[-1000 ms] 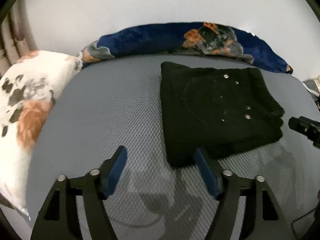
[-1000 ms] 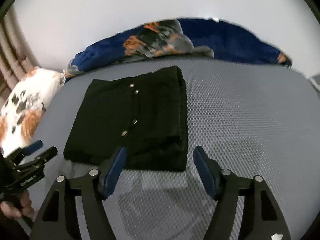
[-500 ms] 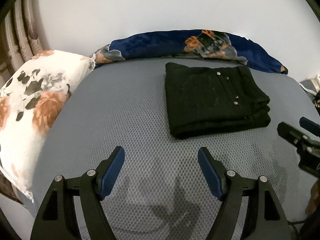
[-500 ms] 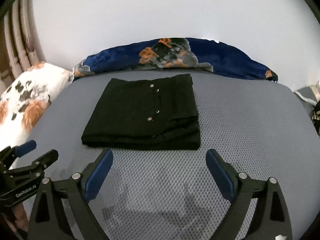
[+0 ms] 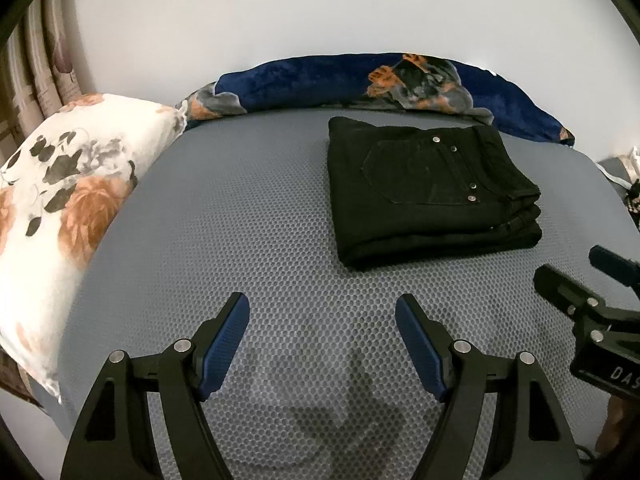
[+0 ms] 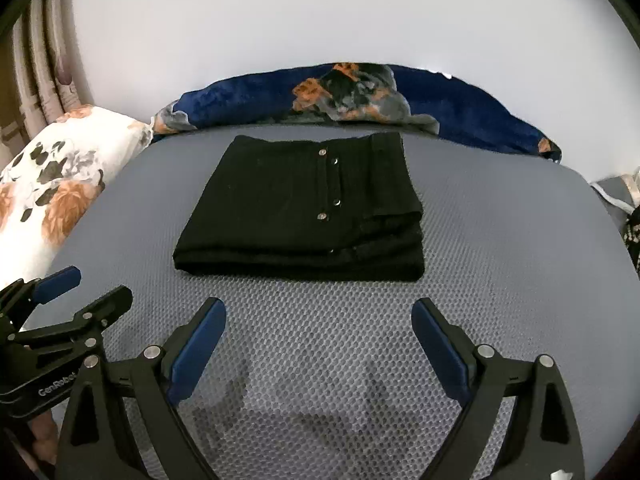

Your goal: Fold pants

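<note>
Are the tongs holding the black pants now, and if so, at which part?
Nothing is held. The left tongs and the right tongs both stand open over the grey mat, short of the folded black pants.

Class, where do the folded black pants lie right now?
The folded black pants lie on the grey mattress, centred in the right wrist view, just before the blue blanket, beyond both grippers.

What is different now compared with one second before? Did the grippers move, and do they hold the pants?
Both grippers drew back from the folded black pants. The left gripper, whose pad was at the pants' near edge, is now clear of them. The right gripper has just been opening its jaws, with nothing between them. Neither holds anything. The pants stayed folded on the grey mattress; the floral pillow and blue blanket did not move.
</note>
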### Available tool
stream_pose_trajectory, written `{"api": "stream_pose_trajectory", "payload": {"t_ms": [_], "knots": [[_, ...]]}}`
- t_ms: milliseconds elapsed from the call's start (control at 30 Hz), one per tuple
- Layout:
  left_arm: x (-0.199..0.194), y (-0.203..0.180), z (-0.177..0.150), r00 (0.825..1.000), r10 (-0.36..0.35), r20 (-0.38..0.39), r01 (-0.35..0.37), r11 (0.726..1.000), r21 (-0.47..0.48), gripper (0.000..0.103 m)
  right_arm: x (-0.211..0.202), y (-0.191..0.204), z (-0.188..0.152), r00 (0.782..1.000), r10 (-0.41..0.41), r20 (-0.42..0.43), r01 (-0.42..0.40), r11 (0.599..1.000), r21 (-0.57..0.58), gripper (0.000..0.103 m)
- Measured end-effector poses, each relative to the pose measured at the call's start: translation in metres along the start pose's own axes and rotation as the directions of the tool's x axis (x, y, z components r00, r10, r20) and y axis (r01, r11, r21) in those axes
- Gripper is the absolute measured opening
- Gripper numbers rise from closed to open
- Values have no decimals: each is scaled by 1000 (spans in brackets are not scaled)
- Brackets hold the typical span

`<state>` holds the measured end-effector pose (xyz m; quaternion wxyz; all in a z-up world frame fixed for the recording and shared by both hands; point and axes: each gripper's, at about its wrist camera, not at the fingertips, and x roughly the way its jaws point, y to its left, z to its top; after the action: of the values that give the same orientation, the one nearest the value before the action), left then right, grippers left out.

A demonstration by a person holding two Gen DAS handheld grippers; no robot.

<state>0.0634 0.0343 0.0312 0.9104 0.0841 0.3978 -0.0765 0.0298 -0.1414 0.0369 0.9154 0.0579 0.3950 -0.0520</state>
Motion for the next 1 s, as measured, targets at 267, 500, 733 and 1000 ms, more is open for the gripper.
{"api": "stream_pose_trajectory", "payload": {"t_ms": [267, 500, 733, 1000], "knots": [[0, -1, -1, 1000, 7, 1, -7, 1000, 5, 76, 4, 0, -3, 1000, 13, -27, -12, 1000, 10, 93], [1, -2, -3, 1000, 13, 7, -14, 1000, 10, 76, 6, 0, -4, 999, 21, -40, -20, 1000, 15, 93], [1, -4, -4, 1000, 23, 7, -23, 1000, 15, 76, 7, 3, -6, 999, 23, -45, -23, 1000, 11, 93], [3, -3, -3, 1000, 20, 1, -20, 999, 24, 76, 8, 4, -8, 998, 27, -49, -26, 1000, 13, 93]]}}
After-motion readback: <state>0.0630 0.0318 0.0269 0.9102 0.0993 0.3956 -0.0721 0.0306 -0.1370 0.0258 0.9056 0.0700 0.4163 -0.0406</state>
